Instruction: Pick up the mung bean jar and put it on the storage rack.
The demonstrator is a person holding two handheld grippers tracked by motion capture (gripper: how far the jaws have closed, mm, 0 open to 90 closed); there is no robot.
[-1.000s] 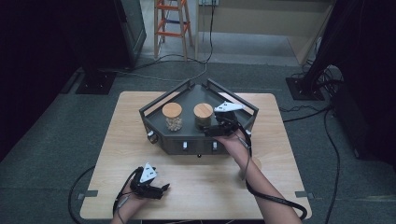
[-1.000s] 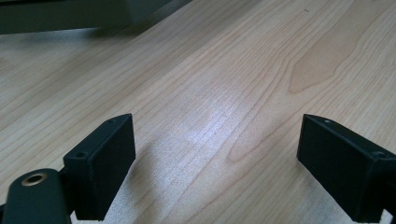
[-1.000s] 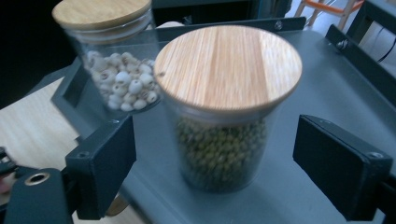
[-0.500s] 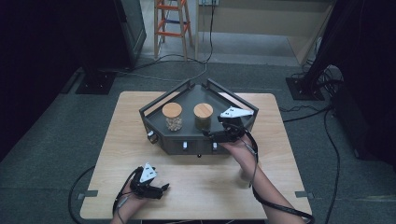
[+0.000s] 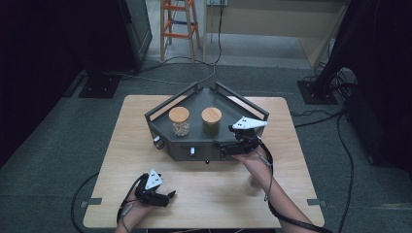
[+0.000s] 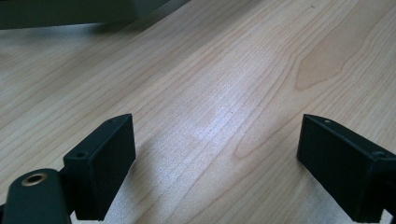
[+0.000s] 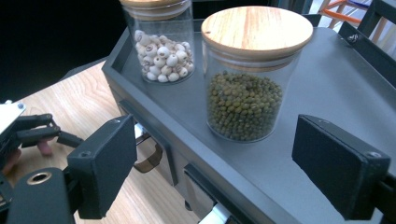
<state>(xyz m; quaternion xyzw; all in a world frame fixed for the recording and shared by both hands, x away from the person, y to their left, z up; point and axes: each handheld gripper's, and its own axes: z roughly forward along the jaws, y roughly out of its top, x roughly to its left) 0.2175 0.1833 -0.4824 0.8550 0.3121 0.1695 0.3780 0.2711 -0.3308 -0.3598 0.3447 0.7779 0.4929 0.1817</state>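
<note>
My right gripper (image 5: 224, 147) hangs at the front edge of the grey tray (image 5: 194, 145), jaws wide apart, the jar of green beans (image 7: 247, 79) at my twelve o'clock, well short of them. My left gripper (image 5: 167, 195) rests low on the worktop (image 5: 272, 194), jaws also apart, holding nothing.

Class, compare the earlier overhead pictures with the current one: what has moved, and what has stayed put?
The right gripper has slid along the grey tray's front edge towards the green-bean jar, jaws open, grasping nothing. The left gripper and both jars, including the pale-seed jar, stayed put.
</note>
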